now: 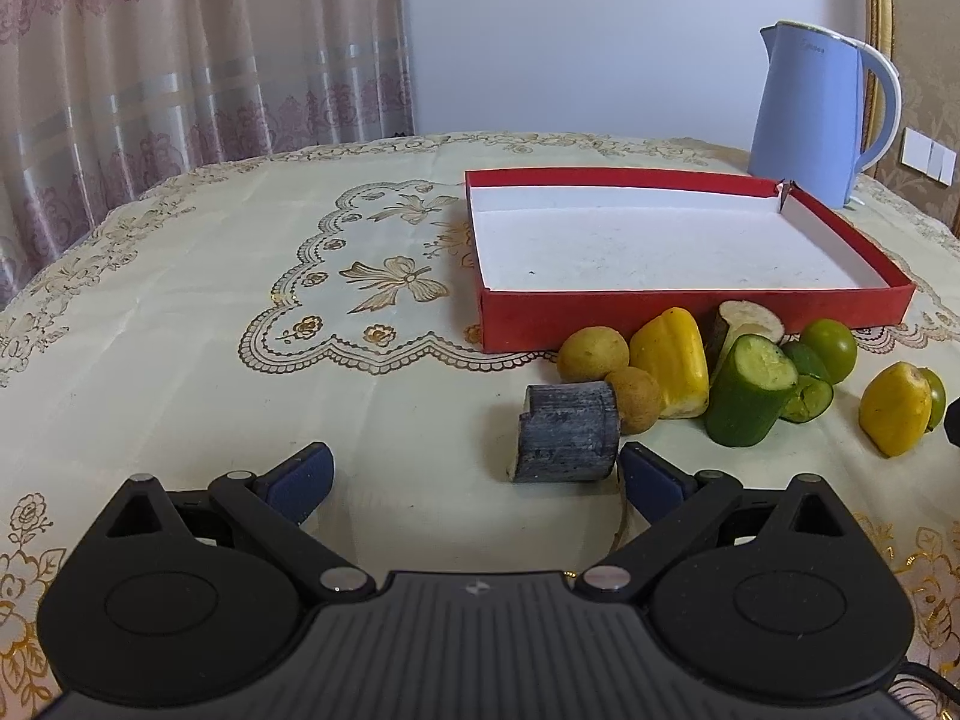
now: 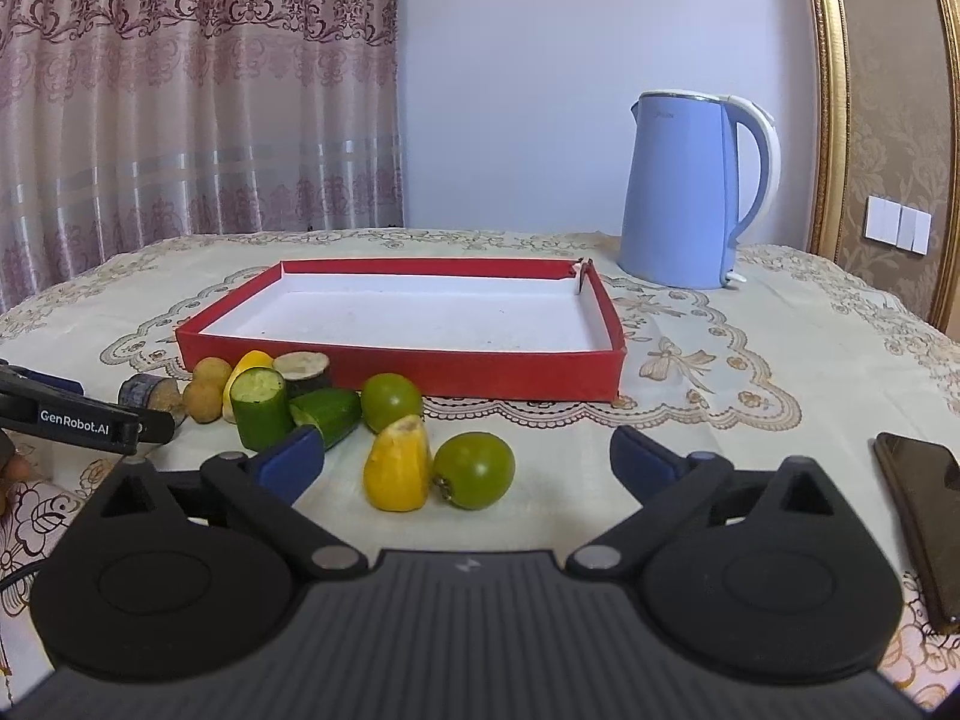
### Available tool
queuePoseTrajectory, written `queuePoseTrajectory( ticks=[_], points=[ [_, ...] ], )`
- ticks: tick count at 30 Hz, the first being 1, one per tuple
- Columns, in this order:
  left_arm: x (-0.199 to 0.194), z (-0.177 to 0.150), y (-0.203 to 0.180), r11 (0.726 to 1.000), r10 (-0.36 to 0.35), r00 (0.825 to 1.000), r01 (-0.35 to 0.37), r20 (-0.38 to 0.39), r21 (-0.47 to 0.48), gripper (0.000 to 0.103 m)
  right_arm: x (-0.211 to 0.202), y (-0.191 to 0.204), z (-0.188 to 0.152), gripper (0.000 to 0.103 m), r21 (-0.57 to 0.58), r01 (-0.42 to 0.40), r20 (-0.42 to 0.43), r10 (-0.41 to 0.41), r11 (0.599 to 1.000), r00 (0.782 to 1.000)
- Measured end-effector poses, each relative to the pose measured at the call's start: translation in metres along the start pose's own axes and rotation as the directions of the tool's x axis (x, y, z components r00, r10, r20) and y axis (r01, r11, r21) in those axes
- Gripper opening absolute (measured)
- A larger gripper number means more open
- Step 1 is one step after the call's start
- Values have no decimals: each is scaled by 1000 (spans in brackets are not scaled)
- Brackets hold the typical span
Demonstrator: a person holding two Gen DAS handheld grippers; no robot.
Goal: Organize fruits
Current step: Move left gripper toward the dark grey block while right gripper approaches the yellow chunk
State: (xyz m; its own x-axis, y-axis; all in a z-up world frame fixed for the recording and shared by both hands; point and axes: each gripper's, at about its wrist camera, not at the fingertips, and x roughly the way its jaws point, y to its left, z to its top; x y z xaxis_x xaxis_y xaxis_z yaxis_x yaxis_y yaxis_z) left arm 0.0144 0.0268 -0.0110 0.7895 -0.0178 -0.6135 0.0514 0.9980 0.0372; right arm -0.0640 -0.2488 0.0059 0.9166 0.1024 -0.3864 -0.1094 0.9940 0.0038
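Left wrist view gives me my left gripper [image 1: 474, 474] with its blue-padded jaws spread wide and nothing clamped; a dark grey, cut stub of vegetable [image 1: 567, 441] lies on the cream, gold-embroidered tablecloth [image 1: 180, 300] just ahead of the right pad. Beyond it I see two small tan round fruits [image 1: 593, 354], a yellow wedge-shaped fruit piece [image 1: 672, 363], a green cucumber chunk [image 1: 747, 399] and a pale-faced dark slice [image 1: 747, 324], all bunched against the near wall of the shallow red cardboard box with a white inside [image 1: 690, 315], which holds no fruit. A light blue electric kettle [image 1: 810, 114] stands behind the box. In the right wrist view my right gripper [image 2: 465, 459] is likewise gaping, gripping nothing; a second yellow fruit piece [image 2: 399, 471] and a round green fruit [image 2: 474, 471] sit touching each other on the cloth between its pads, apart from both. Another green fruit [image 2: 391, 401] rests nearer the box. A dark phone [image 2: 927, 516] lies at the right
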Motion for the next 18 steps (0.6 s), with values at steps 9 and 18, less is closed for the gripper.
queuePoseTrajectory(
  ticks=[9, 18],
  points=[
    [-3, 0, -5, 999, 41, 999, -41, 15, 18, 101, 2, 2, 0, 75, -11, 11, -15, -12, 1000, 1000],
    [-7, 0, 2, 1000, -13, 1000, 13, 8, 19, 52, 5, -1, -1, 34, 9, 0, -40, 0, 1000, 999]
  ],
)
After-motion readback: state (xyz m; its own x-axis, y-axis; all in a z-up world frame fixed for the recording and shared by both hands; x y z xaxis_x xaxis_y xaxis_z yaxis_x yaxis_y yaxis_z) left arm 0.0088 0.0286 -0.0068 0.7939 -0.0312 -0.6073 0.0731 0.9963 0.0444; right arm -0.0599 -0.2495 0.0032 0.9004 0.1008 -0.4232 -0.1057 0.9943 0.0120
